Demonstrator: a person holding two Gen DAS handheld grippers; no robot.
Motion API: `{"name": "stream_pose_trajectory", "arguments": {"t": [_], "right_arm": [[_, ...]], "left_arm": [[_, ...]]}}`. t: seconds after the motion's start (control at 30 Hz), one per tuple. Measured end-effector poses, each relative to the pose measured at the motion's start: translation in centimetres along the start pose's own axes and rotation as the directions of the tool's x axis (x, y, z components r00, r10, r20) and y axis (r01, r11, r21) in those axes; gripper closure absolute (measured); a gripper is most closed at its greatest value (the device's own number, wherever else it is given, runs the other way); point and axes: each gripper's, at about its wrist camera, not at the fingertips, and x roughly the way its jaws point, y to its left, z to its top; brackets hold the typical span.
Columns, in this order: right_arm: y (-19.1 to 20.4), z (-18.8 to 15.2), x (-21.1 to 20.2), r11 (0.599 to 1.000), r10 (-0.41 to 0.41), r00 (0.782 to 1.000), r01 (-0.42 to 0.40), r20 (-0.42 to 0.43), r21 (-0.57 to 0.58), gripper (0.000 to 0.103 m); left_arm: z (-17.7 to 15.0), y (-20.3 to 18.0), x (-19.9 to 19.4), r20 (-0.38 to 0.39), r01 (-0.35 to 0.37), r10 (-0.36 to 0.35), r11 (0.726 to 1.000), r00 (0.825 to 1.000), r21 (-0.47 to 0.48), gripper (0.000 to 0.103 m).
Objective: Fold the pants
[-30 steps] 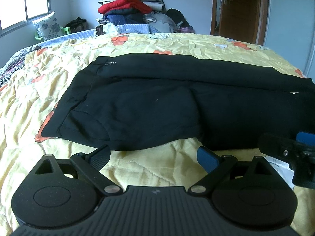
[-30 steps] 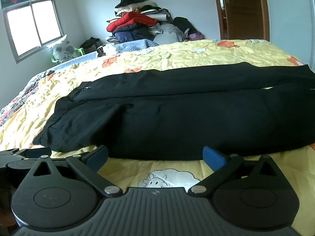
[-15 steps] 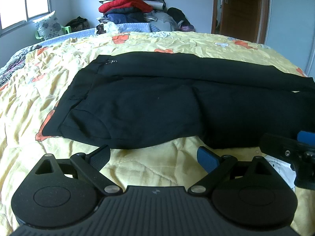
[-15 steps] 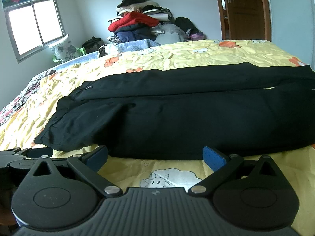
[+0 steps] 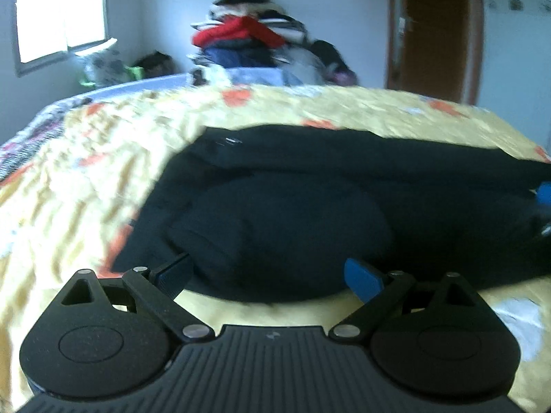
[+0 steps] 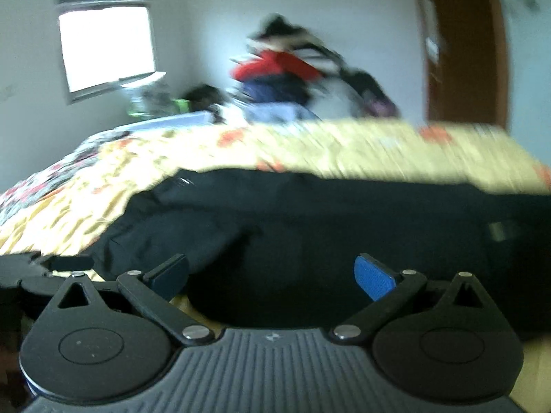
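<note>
Black pants [image 5: 310, 206] lie folded lengthwise across the yellow bedspread [image 5: 86, 179], waist at the left, legs running right. They also show in the right wrist view [image 6: 327, 227]. My left gripper [image 5: 268, 275] is open and empty, its blue-padded fingers at the near edge of the waist part. My right gripper [image 6: 272, 273] is open and empty, its fingers over the near edge of the pants further right. Both views are blurred by motion. Part of the right gripper [image 5: 544, 199] shows at the right edge of the left wrist view.
A pile of clothes with a red jacket [image 5: 241, 31] stands past the far side of the bed. A window [image 5: 58, 17] is at the left, a brown door [image 5: 434, 31] at the right. A pillow [image 5: 103, 65] lies at the far left.
Both grippers have moved forward and down toward the near edge of the pants, which now reaches their fingertips. Both stay open. The pants have not moved.
</note>
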Motion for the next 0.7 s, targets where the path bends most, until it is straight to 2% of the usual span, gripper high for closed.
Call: {"name": "stream_pose_trajectory", "arguments": {"t": [0.1, 0.2, 0.27, 0.37, 0.47, 0.6, 0.7], "right_arm": [[0.0, 2.4, 1.6, 0.992, 0.06, 0.998, -0.056, 0.032, -0.117, 0.0], [0.3, 5.2, 4.5, 0.968, 0.115, 0.993, -0.11, 0.008, -0.224, 0.0], [0.0, 7.0, 7.2, 0.957, 0.131, 0.991, -0.134, -0.032, -0.258, 0.0], [-1.1, 9.2, 11.7, 0.951, 0.163, 0.98, -0.187, -0.115, -0.247, 0.0], [-2.6, 11.0, 16.4, 0.943, 0.219, 0.958, -0.256, -0.183, -0.213, 0.001], [-4.4, 12.7, 22.3, 0.942, 0.262, 0.934, -0.302, -0.242, -0.145, 0.001], [-5.1, 13.3, 25.8, 0.935, 0.279, 0.918, -0.326, -0.28, -0.137, 0.006]], "left_arm": [[0.8, 1.9, 1.0, 0.01, -0.064, 0.064, 0.998, 0.998, -0.018, 0.006], [1.2, 3.4, 2.0, 0.018, -0.102, 0.103, 0.995, 0.995, -0.016, 0.006], [1.1, 4.0, 2.4, 0.024, -0.101, 0.101, 0.995, 0.995, 0.001, 0.007], [0.7, 4.0, 2.6, 0.037, -0.088, 0.087, 0.996, 0.995, 0.019, 0.006], [0.4, 3.8, 3.2, 0.031, -0.068, 0.067, 0.997, 0.997, 0.044, 0.006], [-0.3, 3.3, 3.7, 0.03, -0.066, 0.063, 0.995, 0.998, 0.081, 0.006], [-0.6, 3.1, 3.9, 0.038, -0.073, 0.069, 0.991, 0.997, 0.108, 0.006]]}}
